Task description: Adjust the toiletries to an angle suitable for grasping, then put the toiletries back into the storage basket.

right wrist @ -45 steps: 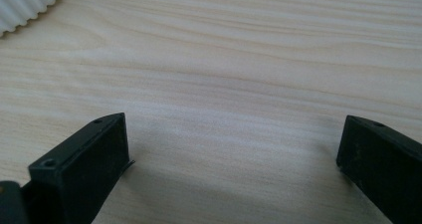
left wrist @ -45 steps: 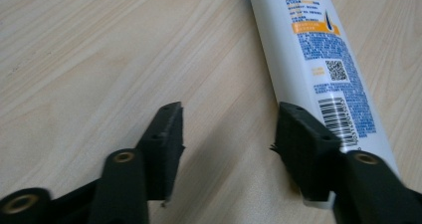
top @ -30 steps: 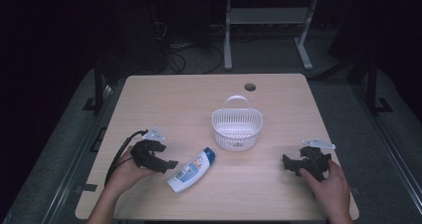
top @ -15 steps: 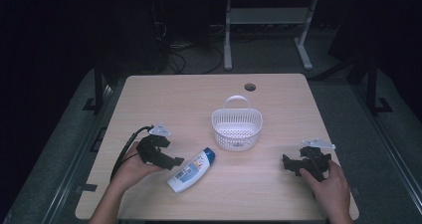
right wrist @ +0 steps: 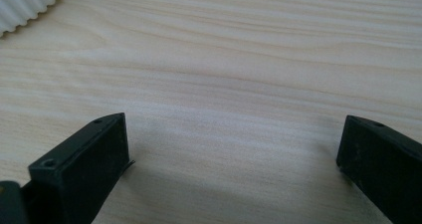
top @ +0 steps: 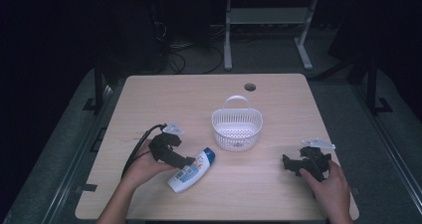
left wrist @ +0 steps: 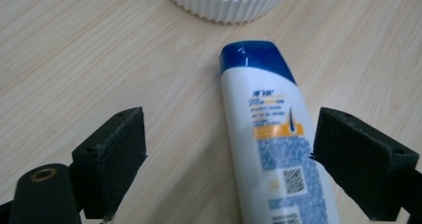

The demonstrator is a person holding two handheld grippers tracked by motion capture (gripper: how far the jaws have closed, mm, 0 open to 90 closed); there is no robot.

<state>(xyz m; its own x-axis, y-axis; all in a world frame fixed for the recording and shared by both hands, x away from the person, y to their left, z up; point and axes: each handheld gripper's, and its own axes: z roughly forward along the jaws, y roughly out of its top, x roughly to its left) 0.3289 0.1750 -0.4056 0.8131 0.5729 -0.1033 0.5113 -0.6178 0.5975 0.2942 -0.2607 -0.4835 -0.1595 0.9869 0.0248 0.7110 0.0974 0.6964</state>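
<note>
Lying flat near the table's (top: pixel 149 92) front edge, the shampoo bottle (top: pixel 191 169) pointed its blue cap toward the white basket (top: pixel 237 128). Left gripper (left wrist: pixel 226 159) had jaws spread wide, straddling the bottle's lower body; one jaw sat just beside the label, maybe touching, hard to tell. Right gripper (top: pixel 291 164) rested low near the front right edge, jaws also parted, holding nothing, bare wood between them. Open tabletop ran between bottle and right gripper. Basket stood upright mid-table, just past the cap, handle up. Beyond it, clear wood reached a cable hole (top: pixel 250 87) by the far edge.
</note>
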